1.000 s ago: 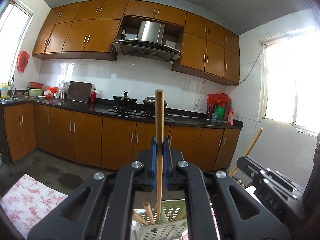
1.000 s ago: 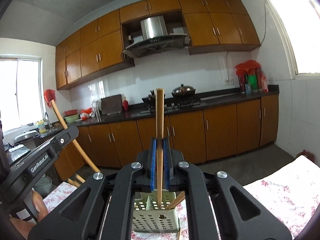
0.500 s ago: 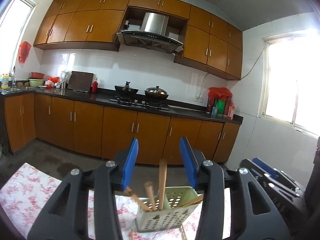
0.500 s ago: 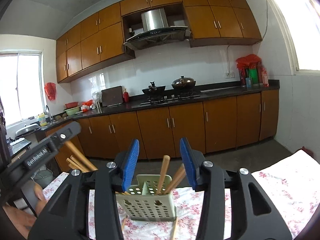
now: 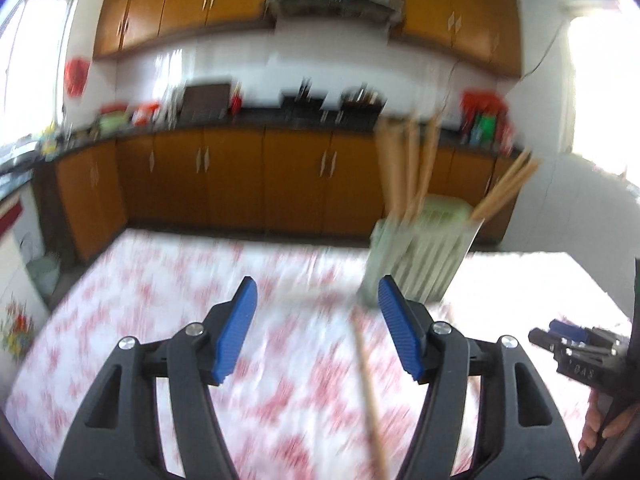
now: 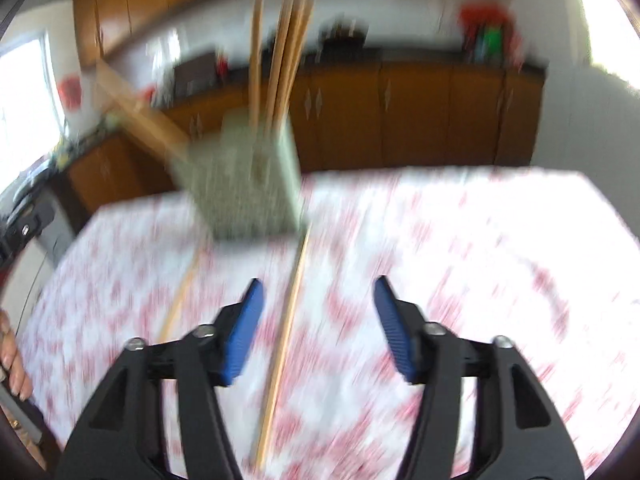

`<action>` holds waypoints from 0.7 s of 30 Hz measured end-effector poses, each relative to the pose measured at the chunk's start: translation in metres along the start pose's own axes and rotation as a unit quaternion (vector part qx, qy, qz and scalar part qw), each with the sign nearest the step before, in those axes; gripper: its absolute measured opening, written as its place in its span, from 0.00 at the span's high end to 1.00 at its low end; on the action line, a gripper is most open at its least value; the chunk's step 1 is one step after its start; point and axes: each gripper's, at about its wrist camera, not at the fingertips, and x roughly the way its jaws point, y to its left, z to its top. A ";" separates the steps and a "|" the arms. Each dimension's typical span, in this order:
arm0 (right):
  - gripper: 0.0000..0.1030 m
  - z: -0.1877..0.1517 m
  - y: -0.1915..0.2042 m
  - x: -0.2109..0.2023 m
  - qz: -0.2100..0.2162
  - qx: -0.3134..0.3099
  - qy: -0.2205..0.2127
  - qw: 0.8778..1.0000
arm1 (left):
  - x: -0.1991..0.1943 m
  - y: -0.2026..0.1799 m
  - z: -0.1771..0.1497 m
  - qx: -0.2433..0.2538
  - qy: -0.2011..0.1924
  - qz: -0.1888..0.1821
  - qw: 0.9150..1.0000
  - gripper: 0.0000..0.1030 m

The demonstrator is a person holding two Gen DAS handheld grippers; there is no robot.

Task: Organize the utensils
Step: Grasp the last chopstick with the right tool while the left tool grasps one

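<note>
Chopstick (image 6: 286, 332) lies lengthwise toward holder (image 6: 244, 184), between wide-open, empty right tongs (image 6: 316, 322); left tongs (image 5: 314, 320) equally spread, empty.

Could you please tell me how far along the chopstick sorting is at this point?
Done: several chopsticks stand in the green holder. In hand: nothing; the left claw and right claw are both open and empty above the flowered tablecloth. Left: at least two loose chopsticks on the cloth, one between the right claw's fingers and another beside it.
</note>
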 end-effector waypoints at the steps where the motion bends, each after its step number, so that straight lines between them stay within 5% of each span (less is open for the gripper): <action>1: 0.55 -0.010 0.004 0.010 0.008 -0.001 0.023 1.000 | 0.008 0.008 -0.012 -0.011 0.024 0.005 1.000 0.39; 7: 0.60 -0.044 0.033 0.041 0.018 -0.026 0.081 0.996 | 0.023 0.029 -0.047 -0.038 0.078 0.019 0.996 0.39; 13: 0.91 -0.051 0.032 0.044 -0.022 -0.045 0.069 0.996 | 0.027 0.014 -0.056 -0.026 0.094 0.005 0.995 0.39; 21: 0.92 -0.048 0.013 0.043 -0.032 -0.021 0.061 0.997 | 0.041 -0.029 -0.073 0.003 0.130 -0.037 0.991 0.49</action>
